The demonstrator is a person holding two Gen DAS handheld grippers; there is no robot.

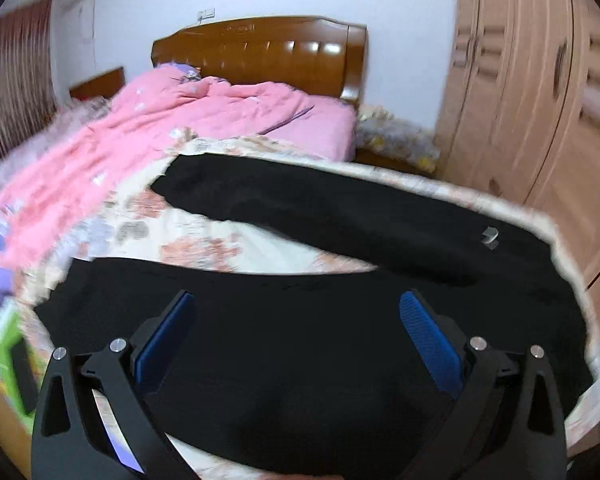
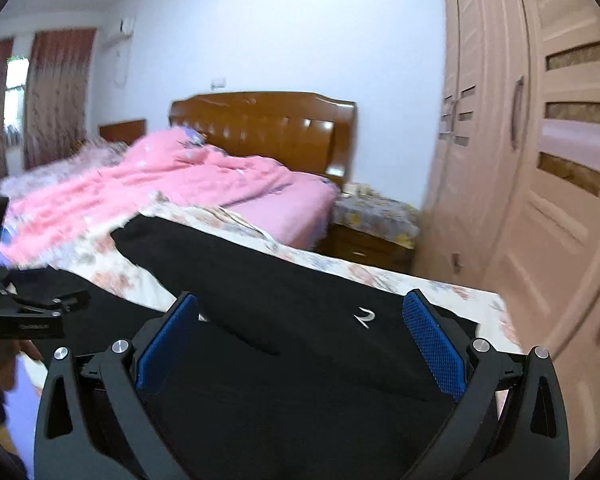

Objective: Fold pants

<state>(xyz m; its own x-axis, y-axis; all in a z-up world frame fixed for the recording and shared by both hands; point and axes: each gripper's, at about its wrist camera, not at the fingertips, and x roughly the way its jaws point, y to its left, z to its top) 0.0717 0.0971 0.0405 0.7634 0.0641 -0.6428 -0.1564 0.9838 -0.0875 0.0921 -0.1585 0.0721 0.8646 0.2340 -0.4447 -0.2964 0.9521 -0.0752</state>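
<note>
Black pants (image 1: 340, 216) lie spread on the floral bedsheet, legs apart in a V, a small white logo (image 1: 490, 236) near the waist. My left gripper (image 1: 298, 300) is open and empty above the near leg. In the right wrist view the pants (image 2: 284, 300) show with the white logo (image 2: 364, 317). My right gripper (image 2: 300, 304) is open and empty above the waist end. The left gripper's body (image 2: 32, 312) shows at the left edge of the right wrist view.
A pink quilt (image 1: 172, 120) is heaped on the far half of the bed in front of the wooden headboard (image 1: 260, 52). A wardrobe (image 1: 540, 100) stands to the right. A nightstand (image 2: 372, 236) sits beside the bed. The floral sheet (image 1: 188, 236) shows between the legs.
</note>
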